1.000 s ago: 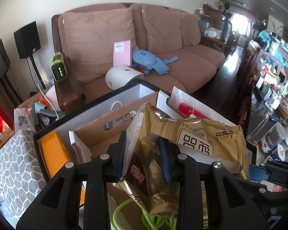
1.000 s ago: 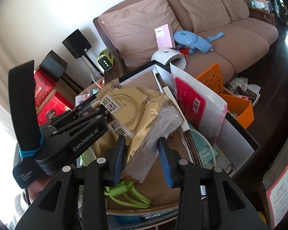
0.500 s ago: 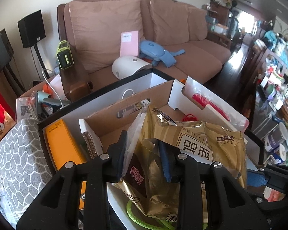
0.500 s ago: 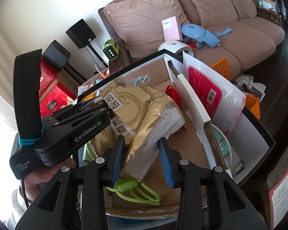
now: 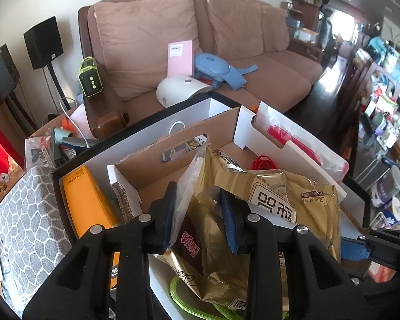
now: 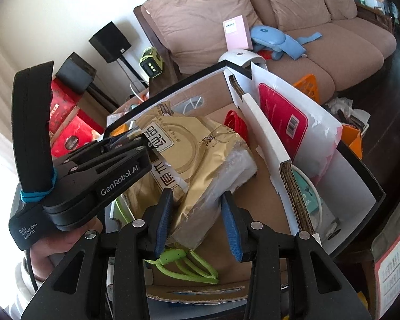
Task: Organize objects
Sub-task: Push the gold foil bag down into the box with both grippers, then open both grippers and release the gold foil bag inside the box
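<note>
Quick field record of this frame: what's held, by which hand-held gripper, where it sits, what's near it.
held item: gold snack bag
left hand-held gripper: shut on the bag's left end
right hand-held gripper: jaws astride the bag's clear plastic end, grip unclear
location: over the open cardboard box
under bag: green cord
box also holds: red ring
behind: brown sofa

We are in the living room of a home. We see a big brown sofa [image 5: 226, 61] with soft cushions [image 5: 144, 40], black speakers [image 5: 43, 42] by the wall, and a messy shelf [image 5: 381, 122].
</note>
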`<state>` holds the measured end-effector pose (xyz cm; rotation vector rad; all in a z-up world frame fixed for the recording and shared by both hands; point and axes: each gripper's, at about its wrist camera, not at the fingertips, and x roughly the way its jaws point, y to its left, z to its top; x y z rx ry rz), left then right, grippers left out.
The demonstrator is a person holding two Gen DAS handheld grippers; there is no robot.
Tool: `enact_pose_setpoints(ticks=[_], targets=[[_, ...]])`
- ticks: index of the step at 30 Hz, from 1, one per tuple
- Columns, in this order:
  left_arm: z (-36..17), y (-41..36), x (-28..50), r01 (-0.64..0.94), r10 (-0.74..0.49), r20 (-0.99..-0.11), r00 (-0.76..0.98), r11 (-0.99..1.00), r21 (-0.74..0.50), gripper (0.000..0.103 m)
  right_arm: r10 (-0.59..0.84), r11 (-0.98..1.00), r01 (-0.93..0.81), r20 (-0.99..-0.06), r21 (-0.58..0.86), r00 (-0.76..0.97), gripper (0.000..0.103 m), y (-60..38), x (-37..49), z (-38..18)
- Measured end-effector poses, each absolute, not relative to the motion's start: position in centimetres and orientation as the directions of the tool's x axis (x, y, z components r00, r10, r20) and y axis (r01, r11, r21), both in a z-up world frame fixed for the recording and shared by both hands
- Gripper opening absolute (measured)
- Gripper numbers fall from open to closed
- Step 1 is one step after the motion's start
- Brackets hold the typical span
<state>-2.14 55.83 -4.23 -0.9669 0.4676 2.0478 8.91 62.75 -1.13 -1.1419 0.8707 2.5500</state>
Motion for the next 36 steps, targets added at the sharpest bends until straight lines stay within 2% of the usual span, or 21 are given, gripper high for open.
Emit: enact_pose_setpoints(ticks=[17,25,31,36], targets=[[-4.4,55.6,-2.8,-0.775,0.487,-0.785,-0.384,-0.632,-0.013,0.035,-0.072,-0.811,-0.390,-0.735,0.437,-0.674,0.042,62.0,8.6,-1.2],[-4.3,55.3,-3.6,-0.766,0.495,-0.790,-0.362,-0.641,-0.050,0.035,-0.084,-0.807,-0.345,-0.671,0.479,-0.736,0.041,62.0,9.6,0.5],[-3.7,54.3,-3.8,-0.764,0.530,-0.776,-0.343,-0.637,-0.098,0.044,-0.101,-0.790,-0.333,-0.645,0.514,-0.757,0.039,62.7,10.1,0.7],[-2.5,53.0,-4.4,-0.747,0.564,-0.748,-0.349,-0.650,-0.141,0.044,-0.070,-0.776,-0.350,-0.622,0.525,-0.780,0.038,63.9,11.2,1.5]])
